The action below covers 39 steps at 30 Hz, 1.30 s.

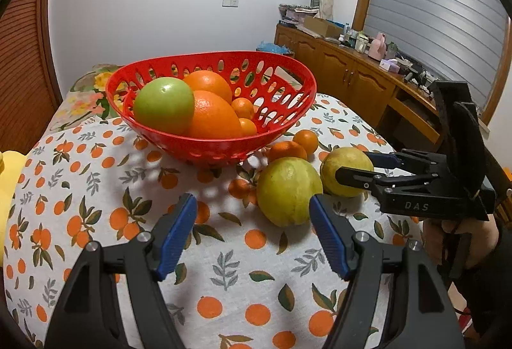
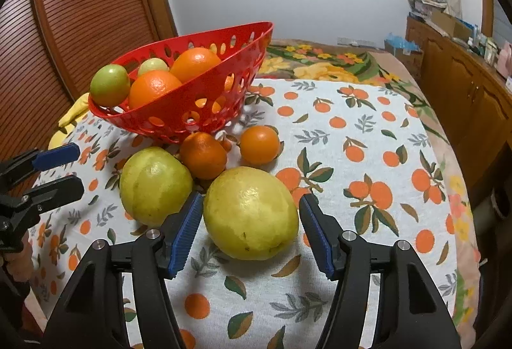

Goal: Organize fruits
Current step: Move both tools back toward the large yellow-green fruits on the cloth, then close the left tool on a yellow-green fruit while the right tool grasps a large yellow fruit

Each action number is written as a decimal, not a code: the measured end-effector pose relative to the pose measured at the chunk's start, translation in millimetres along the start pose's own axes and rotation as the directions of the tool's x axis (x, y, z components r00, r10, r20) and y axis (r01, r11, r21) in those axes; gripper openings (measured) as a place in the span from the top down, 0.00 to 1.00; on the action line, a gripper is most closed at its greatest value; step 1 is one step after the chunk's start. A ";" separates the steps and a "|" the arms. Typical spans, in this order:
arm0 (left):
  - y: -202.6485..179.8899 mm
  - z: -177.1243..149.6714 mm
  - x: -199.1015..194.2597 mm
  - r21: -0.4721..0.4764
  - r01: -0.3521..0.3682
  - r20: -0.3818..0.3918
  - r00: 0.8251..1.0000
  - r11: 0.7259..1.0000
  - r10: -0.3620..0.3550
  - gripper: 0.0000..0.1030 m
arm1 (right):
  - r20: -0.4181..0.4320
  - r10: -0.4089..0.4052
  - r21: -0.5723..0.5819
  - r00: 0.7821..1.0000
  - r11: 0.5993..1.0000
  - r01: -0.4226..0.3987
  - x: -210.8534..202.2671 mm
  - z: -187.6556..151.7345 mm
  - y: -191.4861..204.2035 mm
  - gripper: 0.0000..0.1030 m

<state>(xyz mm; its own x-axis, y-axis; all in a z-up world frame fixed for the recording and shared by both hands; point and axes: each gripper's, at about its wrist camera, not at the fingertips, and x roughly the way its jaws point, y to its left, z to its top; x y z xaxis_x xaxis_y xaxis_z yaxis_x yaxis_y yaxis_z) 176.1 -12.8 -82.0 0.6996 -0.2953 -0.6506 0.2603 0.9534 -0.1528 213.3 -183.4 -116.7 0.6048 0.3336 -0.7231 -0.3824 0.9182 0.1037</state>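
While the red basket point(image 2: 192, 112) sits in the upper left of the right wrist view, the right gripper point(image 2: 251, 232) straddles a yellow-green fruit point(image 2: 251, 213), blue pads apart from its skin. Centre bottom of its own view, the left gripper point(image 1: 252, 230) stands released over the tablecloth point(image 1: 224, 269).

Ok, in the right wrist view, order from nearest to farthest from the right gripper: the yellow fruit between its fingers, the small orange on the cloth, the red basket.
1. Yellow fruit: between the right gripper fingers, pads not touching.
2. Small orange: on the cloth, behind it.
3. Red basket: farthest, back left.
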 end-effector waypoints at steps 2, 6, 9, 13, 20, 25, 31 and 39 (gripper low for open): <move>-0.4 -0.3 0.6 -0.001 0.001 -0.002 1.000 1.000 -0.001 0.30 | -0.008 -0.005 -0.003 1.000 1.000 0.005 3.1 -0.4 0.2 0.37; -2.9 -1.6 2.3 0.001 -0.001 -0.010 1.000 1.000 0.001 0.30 | -0.017 0.009 0.006 1.000 1.000 -0.009 7.9 -2.1 -1.0 0.36; -4.8 -2.2 4.5 0.003 -0.003 -0.017 1.000 1.000 0.003 0.30 | -0.012 0.012 0.004 1.000 1.000 -0.012 8.2 -2.9 -1.4 0.36; -8.5 -1.4 10.2 0.010 -0.002 -0.030 1.000 1.000 0.002 0.30 | -0.006 0.008 -0.012 1.000 1.000 -0.008 6.5 -4.6 0.2 0.37; -21.1 4.7 22.4 0.028 0.017 -0.050 0.999 0.999 -0.016 0.30 | -0.001 0.009 -0.013 1.000 1.000 -0.009 0.3 -8.1 -3.1 0.37; -28.4 8.5 34.4 0.041 0.023 -0.070 0.997 0.999 -0.020 0.30 | 0.010 -0.004 -0.017 1.000 1.000 0.004 -5.8 -9.0 -7.1 0.37; -30.7 11.7 47.3 0.043 0.023 -0.099 0.995 0.999 -0.018 0.30 | 0.018 -0.002 -0.010 1.000 1.000 0.002 -11.4 -10.8 -12.9 0.37; -34.9 14.3 63.4 0.049 0.014 -0.129 0.992 0.999 -0.008 0.30 | 0.009 -0.011 -0.011 1.000 1.000 0.011 -10.9 -14.4 -16.1 0.37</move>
<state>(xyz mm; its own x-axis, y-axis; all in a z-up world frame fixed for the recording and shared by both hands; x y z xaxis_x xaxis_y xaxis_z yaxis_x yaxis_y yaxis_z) 220.9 -65.7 -107.3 0.6062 -0.2923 -0.7396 0.3027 0.9448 -0.1253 202.8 -205.0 -120.4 0.6150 0.3256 -0.7182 -0.3834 0.9193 0.0884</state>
